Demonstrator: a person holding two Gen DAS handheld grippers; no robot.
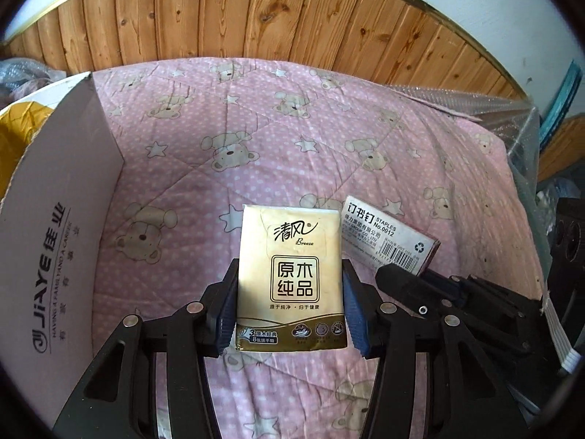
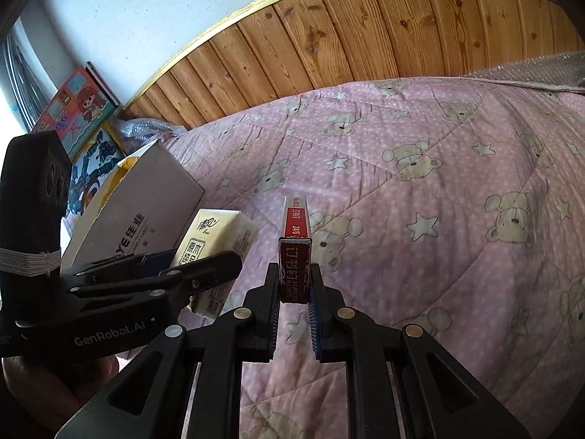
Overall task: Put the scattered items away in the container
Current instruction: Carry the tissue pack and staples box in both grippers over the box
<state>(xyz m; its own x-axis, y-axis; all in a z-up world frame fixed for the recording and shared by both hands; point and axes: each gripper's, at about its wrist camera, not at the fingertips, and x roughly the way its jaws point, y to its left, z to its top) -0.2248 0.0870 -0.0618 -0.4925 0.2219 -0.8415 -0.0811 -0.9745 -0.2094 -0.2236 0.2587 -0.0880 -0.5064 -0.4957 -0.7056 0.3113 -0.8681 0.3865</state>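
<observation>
Box [image 1: 55,219] left on quilt [image 1: 285,139], tissue pack [image 1: 290,278] between, staples box [image 1: 391,236] right, headboard [image 1: 292,18] behind

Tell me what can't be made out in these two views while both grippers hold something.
- Cardboard box interior: left wrist view shows only its outer wall and a yellow thing past the rim.
- Tissue pack: right wrist view, lower part hidden by the left gripper.
- Staples box: left wrist view, near end behind the right gripper.

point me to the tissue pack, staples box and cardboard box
tissue pack [image 1: 292,274]: left wrist view, front label.
staples box [image 2: 295,270]: right wrist view, red end face.
cardboard box [image 1: 69,197]: left wrist view, outer printed wall.
</observation>
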